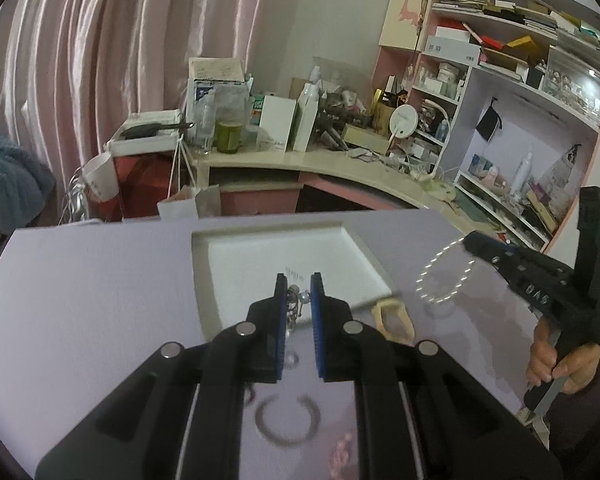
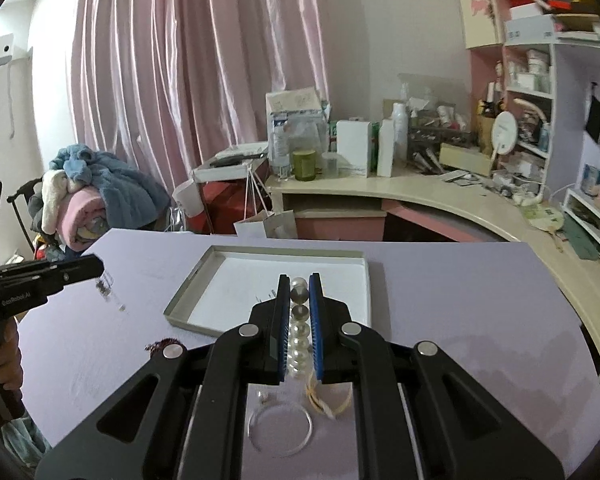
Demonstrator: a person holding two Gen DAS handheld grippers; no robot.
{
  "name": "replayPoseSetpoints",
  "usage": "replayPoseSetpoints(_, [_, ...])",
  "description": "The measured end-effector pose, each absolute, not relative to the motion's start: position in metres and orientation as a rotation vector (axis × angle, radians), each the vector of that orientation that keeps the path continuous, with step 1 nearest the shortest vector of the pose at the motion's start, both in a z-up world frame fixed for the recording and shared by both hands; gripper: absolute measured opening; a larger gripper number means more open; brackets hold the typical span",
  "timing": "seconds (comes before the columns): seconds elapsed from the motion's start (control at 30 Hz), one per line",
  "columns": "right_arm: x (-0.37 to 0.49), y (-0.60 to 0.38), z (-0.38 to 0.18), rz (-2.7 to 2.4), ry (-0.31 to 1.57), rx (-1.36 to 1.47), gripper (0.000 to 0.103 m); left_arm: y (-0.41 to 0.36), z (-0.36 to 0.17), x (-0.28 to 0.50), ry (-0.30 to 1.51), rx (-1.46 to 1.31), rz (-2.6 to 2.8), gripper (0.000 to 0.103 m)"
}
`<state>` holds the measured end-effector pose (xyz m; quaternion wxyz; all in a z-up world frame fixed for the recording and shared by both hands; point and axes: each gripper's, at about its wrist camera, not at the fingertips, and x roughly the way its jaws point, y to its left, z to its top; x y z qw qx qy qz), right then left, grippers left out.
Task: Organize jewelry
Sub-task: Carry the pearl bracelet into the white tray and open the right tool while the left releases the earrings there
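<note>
From the left wrist, the left gripper (image 1: 298,286) was clamped on a small silver earring (image 1: 294,300), held above the near edge of the tray (image 1: 204,276). Right of the tray, the right gripper (image 1: 470,242) carried a pearl bracelet (image 1: 446,274) hanging in a loop.

From the right wrist, the right gripper (image 2: 299,286) was clamped on the bracelet (image 2: 299,332) above the tray's (image 2: 188,300) near edge. Left of the tray, the left gripper (image 2: 96,266) held the earring (image 2: 106,286).

In the left wrist view the bracelet (image 1: 446,274) hanging from the right gripper (image 1: 470,245) is smeared by motion. A pink item (image 1: 342,458) at the bottom edge is blurred. The left gripper (image 1: 299,286) hides part of the ring (image 1: 286,420).
</note>
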<state>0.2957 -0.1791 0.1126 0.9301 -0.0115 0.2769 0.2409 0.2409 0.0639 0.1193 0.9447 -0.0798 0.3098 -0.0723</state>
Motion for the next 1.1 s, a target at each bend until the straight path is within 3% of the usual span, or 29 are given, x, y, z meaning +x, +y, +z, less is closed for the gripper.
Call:
replayPoseSetpoints(0.6, [0.469, -0.109, 0.015, 0.484, 0.902, 0.051, 0.011, 0.081, 0.051, 0.398, 0.759, -0.191, -0.12, 0.012])
replayPoseSetpoints(0.67, [0.476, -0.114, 0.007, 0.481, 0.945, 0.065, 0.015, 0.082, 0.045, 0.404, 0.769, -0.192, -0.116, 0.012])
replayPoseSetpoints(0.73, [0.474, -0.126, 0.006, 0.482, 0.936, 0.105, 0.044, 0.083, 0.039, 0.41, 0.774, -0.194, -0.12, 0.012])
replayPoseSetpoints(0.77, [0.474, -0.13, 0.009, 0.477, 0.917, 0.107, 0.05, 0.083, 0.036, 0.412, 0.776, -0.193, -0.12, 0.012])
replayPoseSetpoints(1.1, [0.461, -0.146, 0.022, 0.485, 0.839, 0.067, 0.052, 0.087, 0.015, 0.434, 0.803, -0.203, -0.064, 0.013])
